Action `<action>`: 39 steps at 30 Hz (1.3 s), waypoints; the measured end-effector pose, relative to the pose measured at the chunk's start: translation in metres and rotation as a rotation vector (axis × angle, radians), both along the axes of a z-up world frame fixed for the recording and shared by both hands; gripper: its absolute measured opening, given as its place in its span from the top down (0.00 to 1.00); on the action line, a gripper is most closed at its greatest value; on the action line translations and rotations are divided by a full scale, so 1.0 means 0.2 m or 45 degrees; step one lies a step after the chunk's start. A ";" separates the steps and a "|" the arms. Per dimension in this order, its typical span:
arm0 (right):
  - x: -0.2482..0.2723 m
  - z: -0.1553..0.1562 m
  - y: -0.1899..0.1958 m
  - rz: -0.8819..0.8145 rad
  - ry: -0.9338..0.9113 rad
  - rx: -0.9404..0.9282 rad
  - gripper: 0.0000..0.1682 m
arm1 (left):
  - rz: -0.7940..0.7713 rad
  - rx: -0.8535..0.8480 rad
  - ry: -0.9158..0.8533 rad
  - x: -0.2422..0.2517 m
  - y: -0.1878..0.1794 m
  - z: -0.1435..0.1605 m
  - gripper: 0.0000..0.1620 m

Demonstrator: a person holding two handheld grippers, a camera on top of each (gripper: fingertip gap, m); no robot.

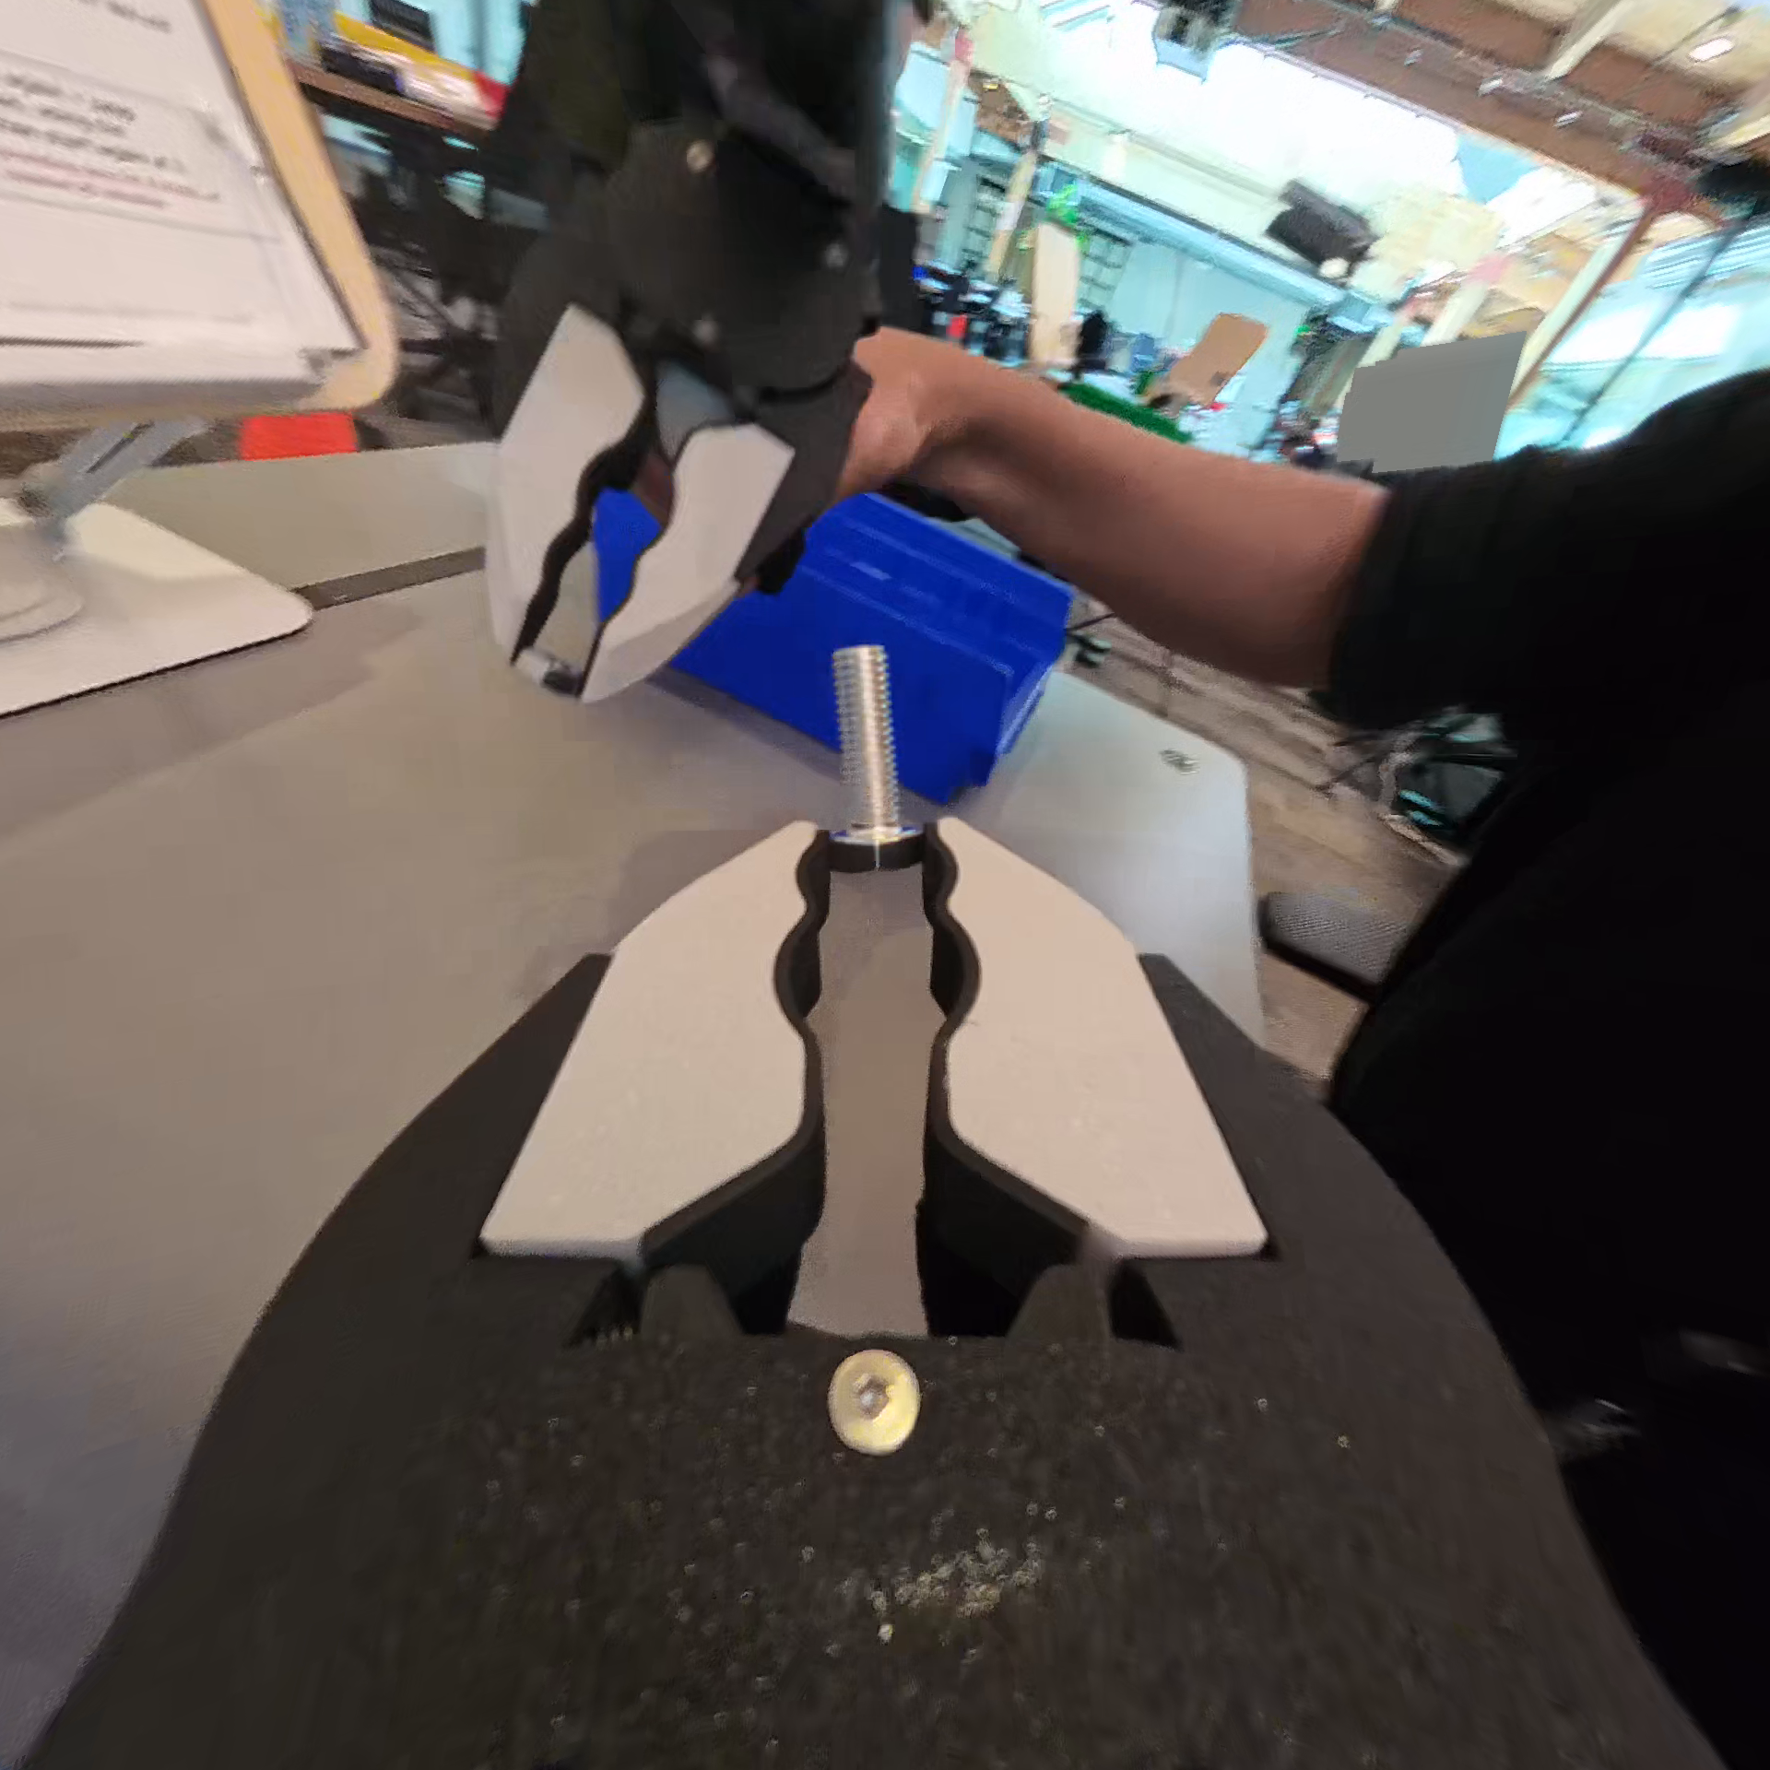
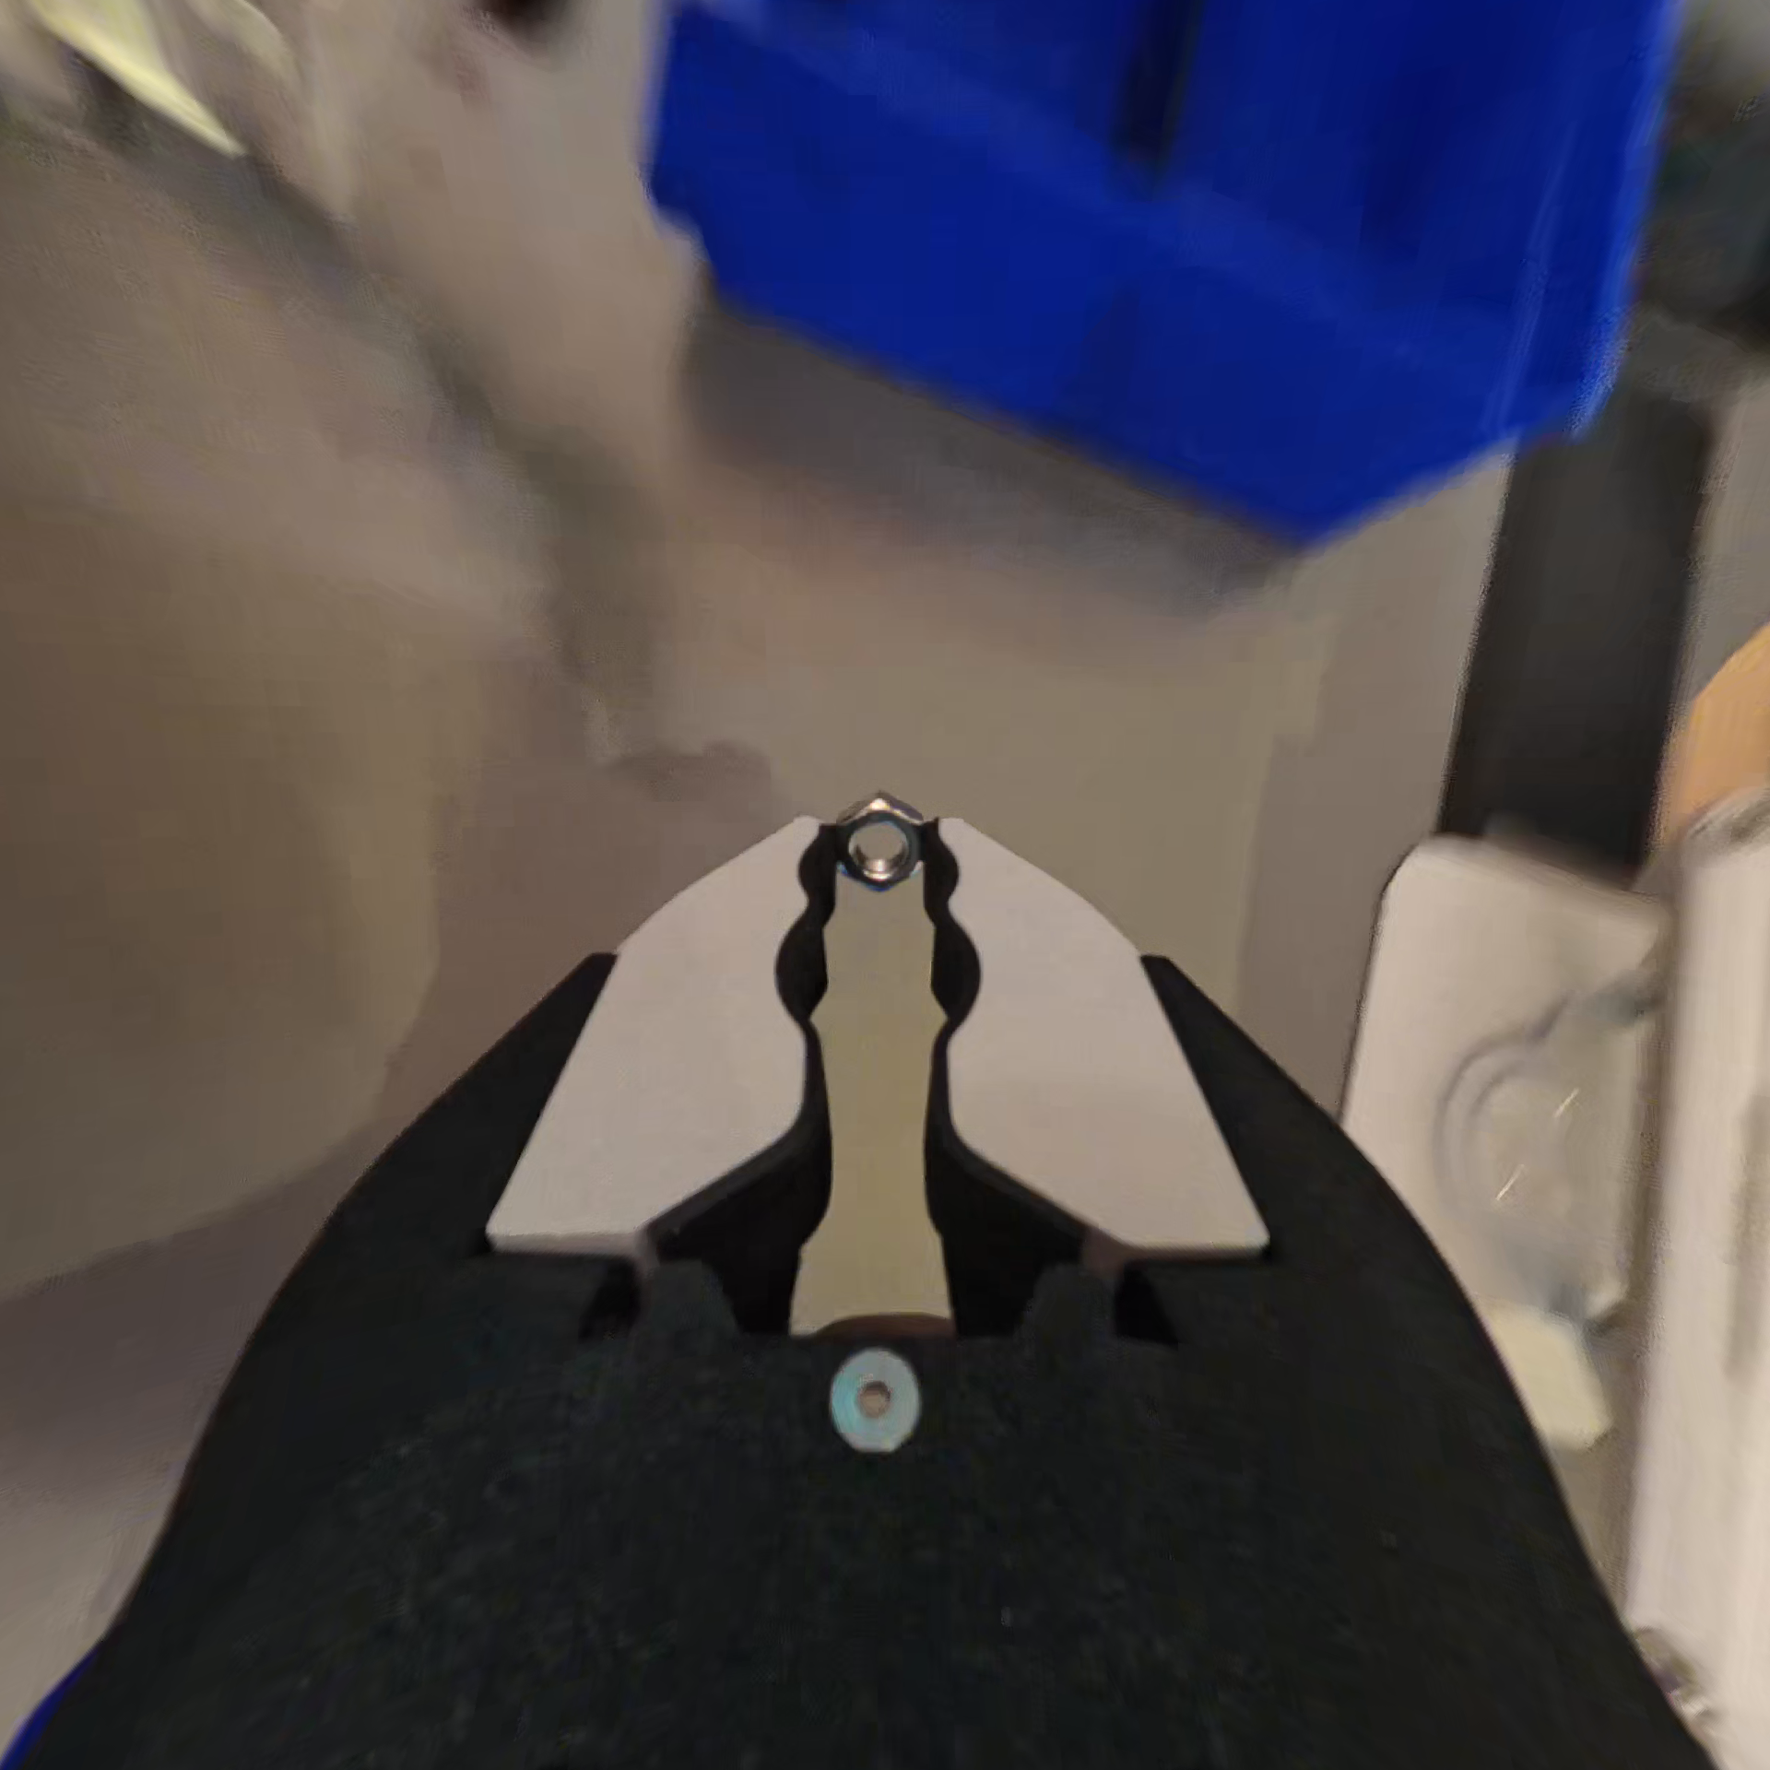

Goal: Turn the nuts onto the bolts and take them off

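Note:
My left gripper (image 1: 873,843) is shut on the head of a silver bolt (image 1: 864,742), which stands upright with its threaded shaft pointing up. My right gripper (image 2: 876,843) is shut on a small silver hex nut (image 2: 876,850), held at the fingertips with its hole facing the camera. In the left wrist view the right gripper (image 1: 565,670) hangs tilted downward above the grey table, up and left of the bolt and apart from it; a person's hand (image 1: 910,402) holds it. The nut is not clear in that view.
A blue plastic bin (image 1: 891,623) stands on the grey table (image 1: 287,910) behind the bolt; it also shows in the right wrist view (image 2: 1197,239). A white monitor stand (image 1: 124,584) sits at the left. The table's edge runs along the right side. Spacing between my two grippers at the tips: around 12 centimeters.

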State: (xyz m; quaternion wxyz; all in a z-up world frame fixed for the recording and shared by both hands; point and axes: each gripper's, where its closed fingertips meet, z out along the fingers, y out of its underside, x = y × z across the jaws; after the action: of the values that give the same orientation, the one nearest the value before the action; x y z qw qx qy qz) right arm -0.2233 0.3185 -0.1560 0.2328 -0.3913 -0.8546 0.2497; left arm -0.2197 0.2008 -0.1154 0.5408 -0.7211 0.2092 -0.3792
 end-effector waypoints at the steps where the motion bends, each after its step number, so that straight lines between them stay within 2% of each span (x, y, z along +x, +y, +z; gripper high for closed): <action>1: 0.01 0.14 -0.08 0.110 0.137 -0.029 0.90 | -0.065 -0.011 -0.029 0.00 0.01 0.05 0.90; 3: 0.05 0.39 -0.23 0.313 0.381 -0.065 0.90 | -0.215 -0.053 -0.064 0.02 0.02 0.15 0.89; 5: 0.10 0.57 -0.34 0.444 0.528 -0.072 0.90 | -0.366 -0.081 -0.061 0.04 0.03 0.23 0.89; 8: 0.15 0.68 -0.44 0.549 0.559 -0.081 0.90 | -0.539 -0.077 0.088 0.07 0.06 0.26 0.89; 12: 0.17 0.67 -0.45 0.574 0.490 -0.102 0.90 | -0.708 -0.056 0.196 0.14 0.06 0.29 0.89; 16: 0.21 0.67 -0.45 0.596 0.460 -0.108 0.90 | -0.753 -0.055 0.247 0.20 0.07 0.28 0.89; 31: 0.26 0.65 -0.46 0.673 0.368 0.066 0.90 | -0.929 -0.090 0.079 0.24 0.06 0.31 0.90; 35: 0.26 0.63 -0.48 0.698 0.354 0.059 0.90 | -0.973 -0.109 0.097 0.24 0.04 0.29 0.90; 39: 0.24 0.65 -0.48 0.684 0.382 0.043 0.90 | -0.994 -0.115 0.020 0.22 0.04 0.32 0.90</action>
State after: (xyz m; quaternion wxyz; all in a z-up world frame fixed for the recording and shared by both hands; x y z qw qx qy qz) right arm -0.1752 0.2220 -0.0262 0.2885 -0.1061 -0.8875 0.3432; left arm -0.1755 0.2094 -0.0516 0.3222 -0.6132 0.4549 -0.5597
